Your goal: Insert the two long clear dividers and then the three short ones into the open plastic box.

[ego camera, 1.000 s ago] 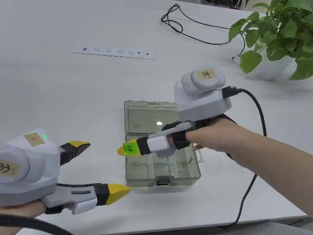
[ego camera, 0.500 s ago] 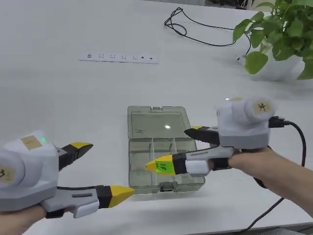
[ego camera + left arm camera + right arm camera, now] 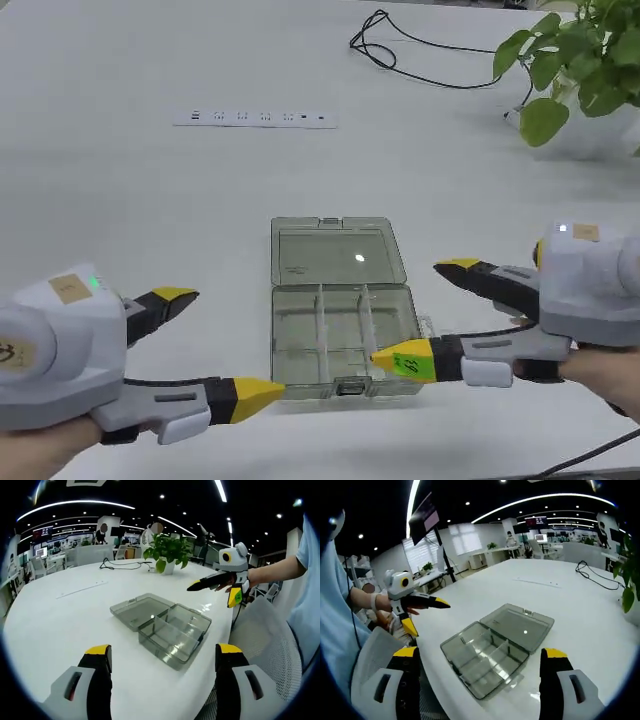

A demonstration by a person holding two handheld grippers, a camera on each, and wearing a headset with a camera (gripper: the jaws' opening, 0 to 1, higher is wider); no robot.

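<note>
The smoky clear plastic box (image 3: pixel 340 340) lies open mid-table, its lid (image 3: pixel 338 250) flat on the far side. Clear dividers (image 3: pixel 322 318) stand upright in the tray and split it into compartments; how many I cannot tell. My left gripper (image 3: pixel 225 343) is left of the box, open, nothing between its yellow-tipped fingers. My right gripper (image 3: pixel 420 312) is open at the box's right edge, also empty. The left gripper view has the box (image 3: pixel 162 625) ahead of its open gripper (image 3: pixel 162 662), with the right gripper (image 3: pixel 220 582) beyond. In the right gripper view, its own gripper (image 3: pixel 479 655) faces the box (image 3: pixel 495 647).
A white power strip (image 3: pixel 255 118) lies at the back, a black cable (image 3: pixel 420 60) runs behind it, and a potted plant (image 3: pixel 580 60) stands at the back right. The table's near edge (image 3: pixel 400 440) runs just below the box. A small clear glint (image 3: pixel 432 326) lies right of the box.
My right gripper has pulled back from over the tray to the box's right side and now stands wide open. The left gripper has barely moved.
</note>
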